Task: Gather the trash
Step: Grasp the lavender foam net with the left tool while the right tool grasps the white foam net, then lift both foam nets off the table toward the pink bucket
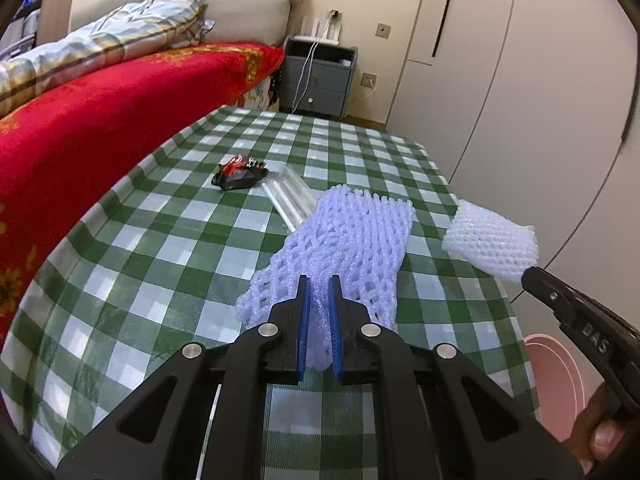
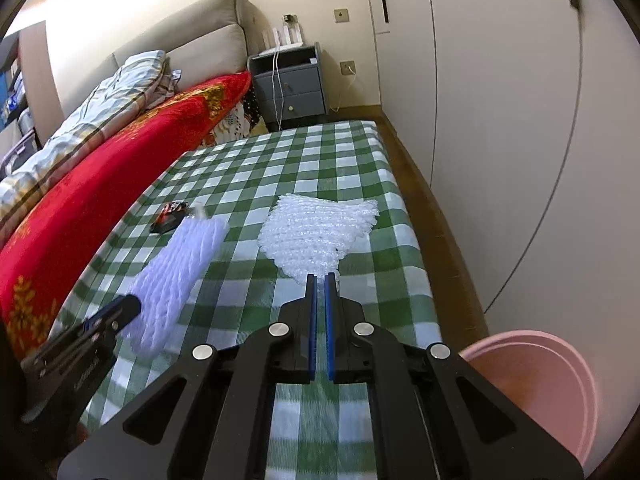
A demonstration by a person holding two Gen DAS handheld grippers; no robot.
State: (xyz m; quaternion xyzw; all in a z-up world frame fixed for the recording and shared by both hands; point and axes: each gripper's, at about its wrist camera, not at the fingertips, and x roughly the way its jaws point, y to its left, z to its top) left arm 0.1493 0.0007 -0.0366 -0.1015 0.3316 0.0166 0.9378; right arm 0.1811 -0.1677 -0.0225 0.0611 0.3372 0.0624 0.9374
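Observation:
My left gripper (image 1: 319,280) is shut on a pale purple foam net sleeve (image 1: 348,240) and holds it above the green checked table (image 1: 168,248). My right gripper (image 2: 320,278) is shut on a white foam net sleeve (image 2: 320,228), also lifted over the table. The white sleeve shows in the left wrist view (image 1: 492,240) and the purple sleeve in the right wrist view (image 2: 176,272). A black and red wrapper (image 1: 240,172) and a clear plastic packet (image 1: 288,196) lie on the table. A pink bin (image 2: 560,392) stands by the table's near right corner.
A bed with a red blanket (image 1: 100,120) runs along the table's left side. A grey nightstand (image 1: 318,78) stands beyond the far end. White wardrobe doors (image 2: 500,120) line the right side, with a strip of wood floor between.

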